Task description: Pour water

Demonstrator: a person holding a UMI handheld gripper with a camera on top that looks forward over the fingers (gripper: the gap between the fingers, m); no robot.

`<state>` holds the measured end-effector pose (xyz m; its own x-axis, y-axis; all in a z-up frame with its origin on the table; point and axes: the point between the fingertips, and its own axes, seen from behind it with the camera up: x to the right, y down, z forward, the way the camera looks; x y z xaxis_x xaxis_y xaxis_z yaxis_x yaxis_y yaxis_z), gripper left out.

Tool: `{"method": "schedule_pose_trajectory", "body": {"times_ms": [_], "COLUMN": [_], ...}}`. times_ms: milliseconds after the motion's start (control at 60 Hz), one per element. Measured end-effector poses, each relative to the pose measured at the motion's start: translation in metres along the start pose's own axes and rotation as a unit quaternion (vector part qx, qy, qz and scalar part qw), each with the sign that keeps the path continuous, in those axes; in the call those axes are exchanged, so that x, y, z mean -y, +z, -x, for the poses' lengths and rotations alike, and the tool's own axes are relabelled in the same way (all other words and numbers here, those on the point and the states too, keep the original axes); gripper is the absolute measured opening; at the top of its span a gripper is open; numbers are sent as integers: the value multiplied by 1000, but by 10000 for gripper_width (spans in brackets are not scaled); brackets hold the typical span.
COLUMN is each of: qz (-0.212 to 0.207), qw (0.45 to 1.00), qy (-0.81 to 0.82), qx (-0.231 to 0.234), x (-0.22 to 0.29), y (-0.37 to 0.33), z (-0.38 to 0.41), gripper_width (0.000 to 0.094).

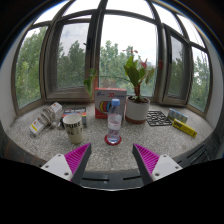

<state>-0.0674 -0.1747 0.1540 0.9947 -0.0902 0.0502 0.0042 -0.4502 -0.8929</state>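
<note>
While the water bottle (114, 120) stands straight up on the desk (120, 148), cap at 12 o'clock, the claw (112, 160) waits spread wide with nothing in it. The bottle is just ahead, between the two fingers. I think this is the reaching step. Next, the claw should move forward and squeeze the bottle. A tin cup (73, 127) sits at 9 o'clock from it, a potted plant (137, 95) at 2 o'clock.

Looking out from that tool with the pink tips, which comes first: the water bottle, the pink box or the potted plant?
From the open tool:
1. Water bottle, straight ahead of the tips, on the counter.
2. Pink box, just behind the bottle.
3. Potted plant, further back on the right, by the window.
</note>
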Motion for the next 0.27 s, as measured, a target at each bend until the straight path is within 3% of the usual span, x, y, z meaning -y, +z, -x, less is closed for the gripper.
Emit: {"method": "schedule_pose_trajectory", "body": {"times_ms": [267], "qz": [3], "qw": [1000], "qy": [4], "qx": [0], "x": [-5], "y": [-8], "z": [3], "gripper_width": [856]}}
